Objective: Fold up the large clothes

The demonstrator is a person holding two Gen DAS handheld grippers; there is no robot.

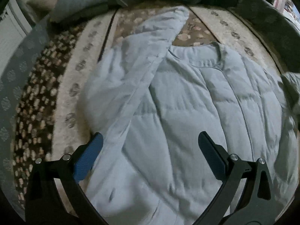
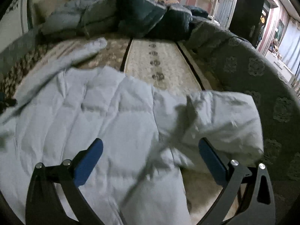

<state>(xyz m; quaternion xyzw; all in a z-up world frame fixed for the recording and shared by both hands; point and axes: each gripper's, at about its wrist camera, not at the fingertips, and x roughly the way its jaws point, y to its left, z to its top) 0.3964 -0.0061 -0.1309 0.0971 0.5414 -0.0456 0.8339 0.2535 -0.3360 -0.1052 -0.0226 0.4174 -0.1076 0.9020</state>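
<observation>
Both your grippers hang with jaws spread wide and nothing between them: the left gripper over the pale blue padded jacket, the right gripper over its other side. The jacket lies flat in the middle of the patterned bed cover. You look to be at the sleeve stage. One sleeve points toward the far edge; the other sleeve bunches near the right edge. Next, pinch a cuff and draw it across the body. Piled bedding crowds the far edge.

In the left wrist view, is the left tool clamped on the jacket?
No, the left tool is wide open, its blue pads spread apart above the pale blue jacket with no fabric pinched between them.
</observation>
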